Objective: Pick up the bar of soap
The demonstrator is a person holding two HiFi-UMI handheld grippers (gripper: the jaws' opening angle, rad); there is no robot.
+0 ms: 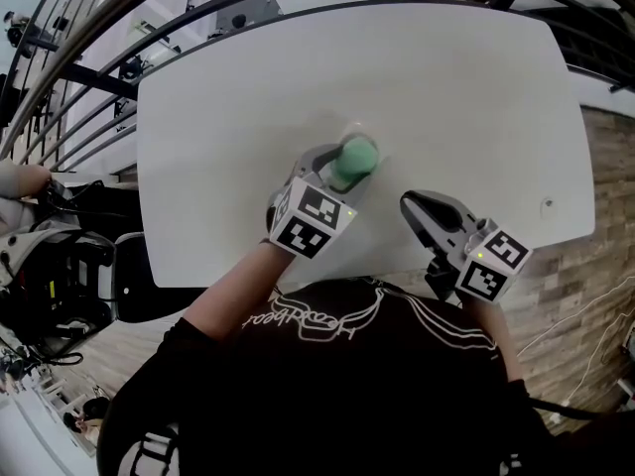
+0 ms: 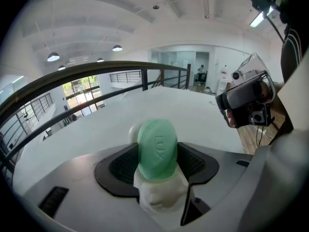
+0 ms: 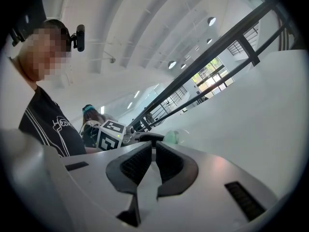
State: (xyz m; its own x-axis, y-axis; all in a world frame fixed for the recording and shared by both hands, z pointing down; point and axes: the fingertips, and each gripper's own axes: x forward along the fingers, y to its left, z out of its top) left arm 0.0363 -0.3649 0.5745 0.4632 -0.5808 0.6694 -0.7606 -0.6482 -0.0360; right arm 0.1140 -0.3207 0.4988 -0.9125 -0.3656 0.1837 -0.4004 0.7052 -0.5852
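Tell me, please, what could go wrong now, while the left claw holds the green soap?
1. The left claw pinches only the lower part of the soap. The smooth, rounded top stands clear of the jaws, so the soap might slip or swivel out.
2. The right claw is shut, empty and off to the side. It probably could not catch the soap if it dropped onto the table.

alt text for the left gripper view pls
The left claw is shut on a green oval bar of soap, held upright between its black pads, with a white table beyond. The right claw shows at the right edge, and a dark railing runs behind the table.
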